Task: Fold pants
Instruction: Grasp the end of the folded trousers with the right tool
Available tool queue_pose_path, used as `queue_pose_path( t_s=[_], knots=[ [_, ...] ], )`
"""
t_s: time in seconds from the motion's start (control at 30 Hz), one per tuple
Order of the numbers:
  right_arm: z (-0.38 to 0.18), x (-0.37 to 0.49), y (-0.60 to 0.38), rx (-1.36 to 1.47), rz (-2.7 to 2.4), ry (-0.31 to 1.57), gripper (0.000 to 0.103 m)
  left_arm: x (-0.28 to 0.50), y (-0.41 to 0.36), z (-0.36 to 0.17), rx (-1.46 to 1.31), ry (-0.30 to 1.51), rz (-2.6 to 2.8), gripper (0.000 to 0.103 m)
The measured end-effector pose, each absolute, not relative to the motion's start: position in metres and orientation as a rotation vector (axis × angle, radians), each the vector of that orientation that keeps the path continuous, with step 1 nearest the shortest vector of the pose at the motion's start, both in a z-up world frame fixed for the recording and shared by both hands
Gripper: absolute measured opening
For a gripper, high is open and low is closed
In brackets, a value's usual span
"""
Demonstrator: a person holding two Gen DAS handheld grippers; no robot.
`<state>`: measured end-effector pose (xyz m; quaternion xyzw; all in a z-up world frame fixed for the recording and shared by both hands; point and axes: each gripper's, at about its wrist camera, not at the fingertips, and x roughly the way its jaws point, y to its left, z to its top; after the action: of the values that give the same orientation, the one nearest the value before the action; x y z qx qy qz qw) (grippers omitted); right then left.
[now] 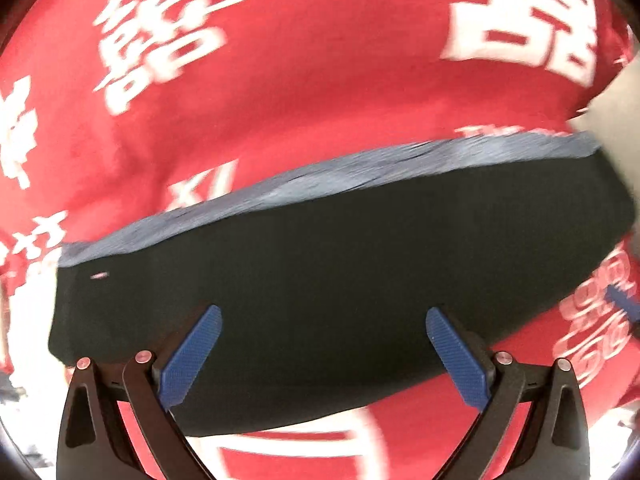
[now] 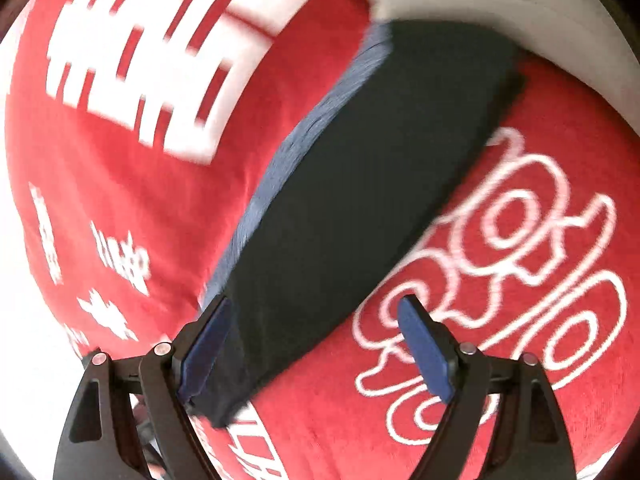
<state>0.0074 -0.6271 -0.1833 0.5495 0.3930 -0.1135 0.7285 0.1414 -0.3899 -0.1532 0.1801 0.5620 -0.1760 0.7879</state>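
Observation:
The dark pants (image 1: 320, 272) lie folded into a long band on a red cloth, with a grey-blue strip (image 1: 340, 176) along the far edge. My left gripper (image 1: 323, 354) is open, its blue pads (image 1: 192, 356) spread wide over the band's near side, holding nothing. In the right wrist view the pants (image 2: 360, 200) run diagonally from near left to far right. My right gripper (image 2: 316, 344) is open over the band's near end; its left pad (image 2: 206, 344) is beside the pants' edge and its right pad (image 2: 426, 348) is over the red cloth.
A red cloth with white printed characters (image 1: 280, 80) covers the surface and also shows in the right wrist view (image 2: 120, 180). A pale surface (image 2: 500, 8) lies beyond the cloth's far edge. Both views are motion-blurred.

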Motion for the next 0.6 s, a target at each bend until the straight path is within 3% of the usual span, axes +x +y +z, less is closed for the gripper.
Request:
queue_pose_path(
  t_s=[0.3,0.37,0.6],
  knots=[
    [-0.204,-0.019,-0.665,1.362,-0.373,0.694,0.087,0.141,-0.488,-0.18,0.305,1.256,-0.466,0.103],
    [-0.211,-0.022,-0.668,1.392,-0.384,0.667,0.087,0.141,-0.492,-0.203,0.316,1.325,-0.44,0.103],
    [-0.213,-0.006,-0.68,1.365,-0.353,0.565,0.087,0.135,-0.489,-0.207,0.294,1.253,-0.454,0.103]
  ],
)
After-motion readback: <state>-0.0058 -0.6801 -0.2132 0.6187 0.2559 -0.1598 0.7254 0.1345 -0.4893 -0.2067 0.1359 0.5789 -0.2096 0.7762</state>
